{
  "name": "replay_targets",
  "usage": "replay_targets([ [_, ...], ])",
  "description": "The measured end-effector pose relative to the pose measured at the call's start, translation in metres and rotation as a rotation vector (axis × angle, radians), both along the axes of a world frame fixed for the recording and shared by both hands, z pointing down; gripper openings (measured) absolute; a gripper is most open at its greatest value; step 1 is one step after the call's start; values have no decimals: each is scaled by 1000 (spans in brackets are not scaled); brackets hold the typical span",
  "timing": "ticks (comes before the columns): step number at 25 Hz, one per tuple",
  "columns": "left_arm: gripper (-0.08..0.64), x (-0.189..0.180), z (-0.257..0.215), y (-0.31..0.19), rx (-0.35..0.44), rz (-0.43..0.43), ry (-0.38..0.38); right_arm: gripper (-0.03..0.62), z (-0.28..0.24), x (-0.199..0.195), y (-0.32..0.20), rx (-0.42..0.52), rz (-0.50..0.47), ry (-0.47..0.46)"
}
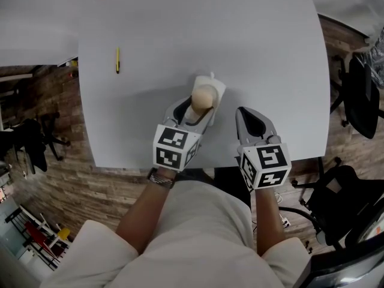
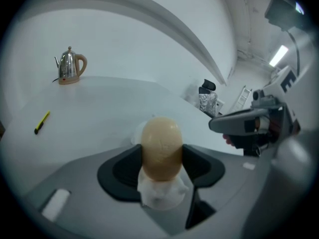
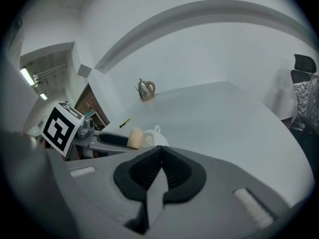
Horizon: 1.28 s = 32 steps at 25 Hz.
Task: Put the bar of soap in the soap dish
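Left hand-held gripper (image 2: pixel 160 159) | grips soap bar (image 2: pixel 160 142) (upright) | above soap dish (image 1: pixel 218 90)

The table (image 1: pixel 264 59) is white and plain, and its right edge is curved. Three things lie on it. A white soap dish (image 1: pixel 217 87) stands near the front edge, about in the middle. A thin yellow pen (image 1: pixel 117 60) lies well apart from it, to the left. A metal kettle (image 2: pixel 70 67) with a light handle stands at the far edge.
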<state>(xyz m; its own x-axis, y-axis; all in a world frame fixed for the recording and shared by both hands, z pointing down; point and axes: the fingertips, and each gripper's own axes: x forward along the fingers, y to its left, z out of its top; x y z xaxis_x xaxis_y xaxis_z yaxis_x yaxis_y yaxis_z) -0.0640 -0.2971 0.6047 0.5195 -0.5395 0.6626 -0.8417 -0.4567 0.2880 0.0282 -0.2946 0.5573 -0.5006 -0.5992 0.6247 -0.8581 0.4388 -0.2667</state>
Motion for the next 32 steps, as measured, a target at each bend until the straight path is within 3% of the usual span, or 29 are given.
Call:
replay_targets([
  [13,267,0,14,1,-37,-12,-32,2,26,8,2,-66,25,-7],
  [32,268,2,15,4,-18,-26,-110,2,28,8,-1,-71,32,-19],
])
